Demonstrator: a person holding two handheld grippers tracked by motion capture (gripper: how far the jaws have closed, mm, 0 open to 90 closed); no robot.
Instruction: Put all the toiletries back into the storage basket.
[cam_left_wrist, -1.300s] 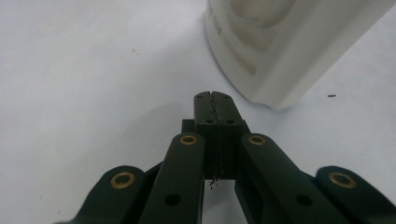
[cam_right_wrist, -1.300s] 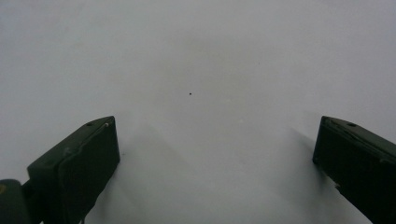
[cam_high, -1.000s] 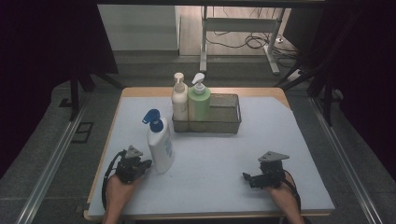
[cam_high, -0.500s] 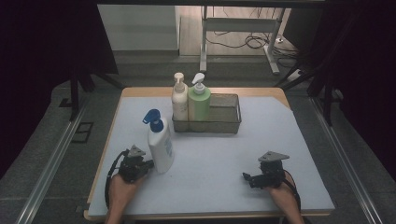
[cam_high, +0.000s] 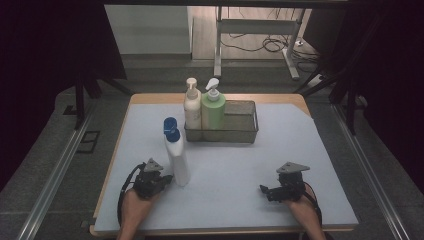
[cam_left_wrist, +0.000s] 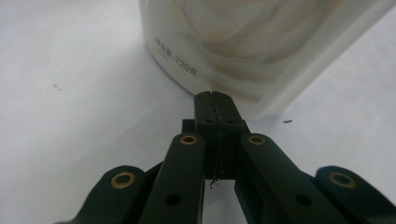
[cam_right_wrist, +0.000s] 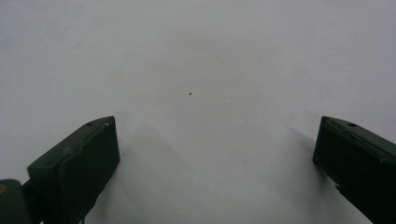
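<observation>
The tall white plastic bottle with a blue cap (cam_high: 176, 155) stands upright at the lower left of the high view, on the pale blue-white bench (cam_high: 240, 165). In the left gripper view its lower body (cam_left_wrist: 243, 46) takes up the top of the frame, showing a cream swirl pattern and a line of small grey print that reads "720" with characters too small to make out; the high view shows none of this writing.

The left claw (cam_high: 167, 179) lies just beside the bottle's base, and the left gripper view shows its two black jaws pressed flat together with nothing between them, their tips (cam_left_wrist: 215, 100) right at the bottle's bottom edge; whether they touch it I cannot tell.

The right claw (cam_high: 264, 190) rests low on the bench at the lower right of the high view, well apart from the bottle. In the right gripper view (cam_right_wrist: 215, 154) its jaws stand wide, with bare bench between them.

Behind the bottle, at the centre of the high view, a grey wire-mesh basket (cam_high: 240, 122) holds a cream pump bottle (cam_high: 192, 107) and a pale green pump bottle (cam_high: 213, 110), side by side at its left end.
</observation>
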